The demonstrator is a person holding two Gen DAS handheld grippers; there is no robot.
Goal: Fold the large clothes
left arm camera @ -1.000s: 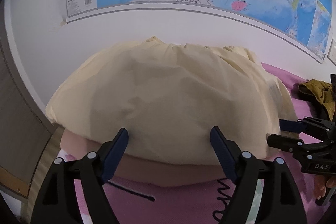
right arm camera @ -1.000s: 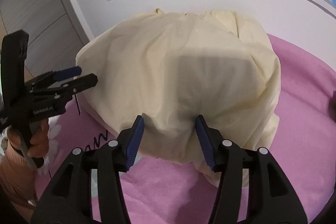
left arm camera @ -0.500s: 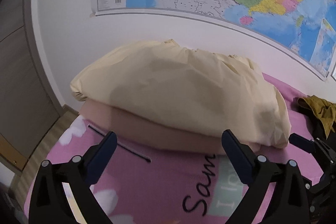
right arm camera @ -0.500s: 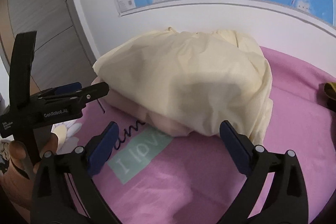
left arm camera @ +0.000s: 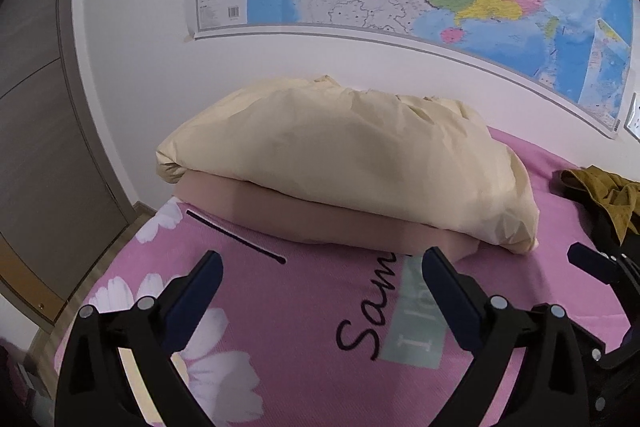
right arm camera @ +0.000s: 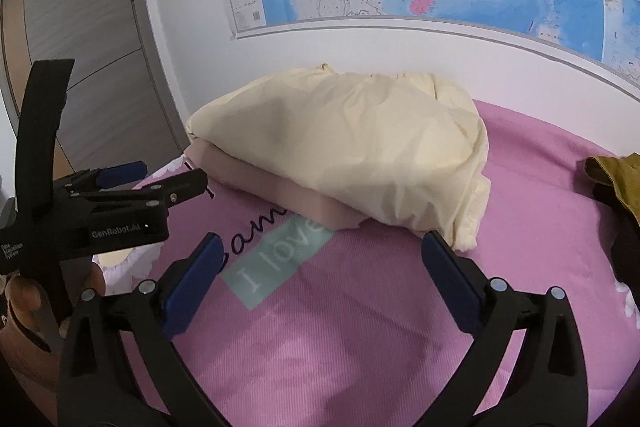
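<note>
Two folded garments, cream atop beige, at the bed's far edge; both grippers (left, right), jaws just opened wide, empty.

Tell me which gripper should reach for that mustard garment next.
Probably the right gripper: the mustard garment lies on its side of the bed, and its jaws are open and empty. The left gripper sits farther away.
</note>
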